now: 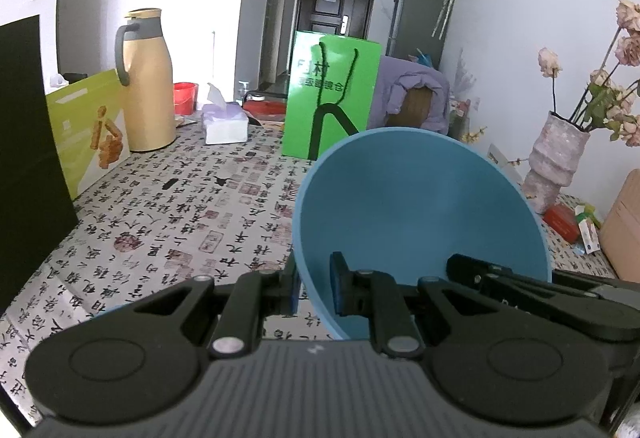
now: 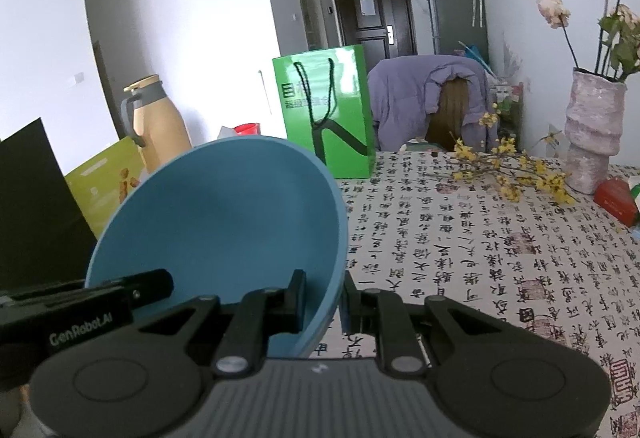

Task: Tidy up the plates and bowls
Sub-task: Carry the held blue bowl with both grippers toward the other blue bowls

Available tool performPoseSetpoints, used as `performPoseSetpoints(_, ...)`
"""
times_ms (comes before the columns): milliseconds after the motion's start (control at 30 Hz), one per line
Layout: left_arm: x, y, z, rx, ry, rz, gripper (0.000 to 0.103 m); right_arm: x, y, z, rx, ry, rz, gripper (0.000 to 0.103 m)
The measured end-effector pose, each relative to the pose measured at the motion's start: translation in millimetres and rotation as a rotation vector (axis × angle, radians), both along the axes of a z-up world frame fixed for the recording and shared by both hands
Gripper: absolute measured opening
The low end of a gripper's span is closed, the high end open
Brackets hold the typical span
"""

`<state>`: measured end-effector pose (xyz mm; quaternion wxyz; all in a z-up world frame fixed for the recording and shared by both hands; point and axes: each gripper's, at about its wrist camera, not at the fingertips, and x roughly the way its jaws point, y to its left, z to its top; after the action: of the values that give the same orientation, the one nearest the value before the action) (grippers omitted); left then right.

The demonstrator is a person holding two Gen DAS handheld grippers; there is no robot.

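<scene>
Left wrist view is showing the left gripper [image 1: 316, 288] pinching the near left rim of a blue bowl [image 1: 420, 206], one finger outside the wall and one inside. The bowl is tilting steeply, its opening facing toward the camera and a little upward, and it is hanging above the patterned tablecloth [image 1: 180, 222] without touching it. At the lower right of this view the tip of the right gripper [image 1: 472, 266] is coming in over the bowl's rim, but its jaws are hidden there.

Right wrist view is giving the other side: the right gripper [image 2: 324, 302] is clamping the near right rim of the same bowl [image 2: 224, 222], wall between the fingers. The left gripper [image 2: 160, 280] is entering from the left edge (only its tip, with a printed label behind it).

The bowl's bottom edge is cut off behind the gripper bodies in both views, and its underside is not visible. Only the left view is showing the tissue box [image 1: 224, 122]; only the right one is showing the yellow flower sprigs [image 2: 508, 170]. The green bag [image 1: 332, 94] is standing behind the bowl.
</scene>
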<state>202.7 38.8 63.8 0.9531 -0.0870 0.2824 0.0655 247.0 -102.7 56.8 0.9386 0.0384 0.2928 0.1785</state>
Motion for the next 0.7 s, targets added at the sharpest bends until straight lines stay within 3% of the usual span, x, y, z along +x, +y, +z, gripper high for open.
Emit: performPoseSetpoints(700, -23.1, 37.9, -3.3, -0.008, -0.012, 0.060, 0.015, -10.8, 42.4, -3.4, -0.014, 0.011, 0.075, 0.016)
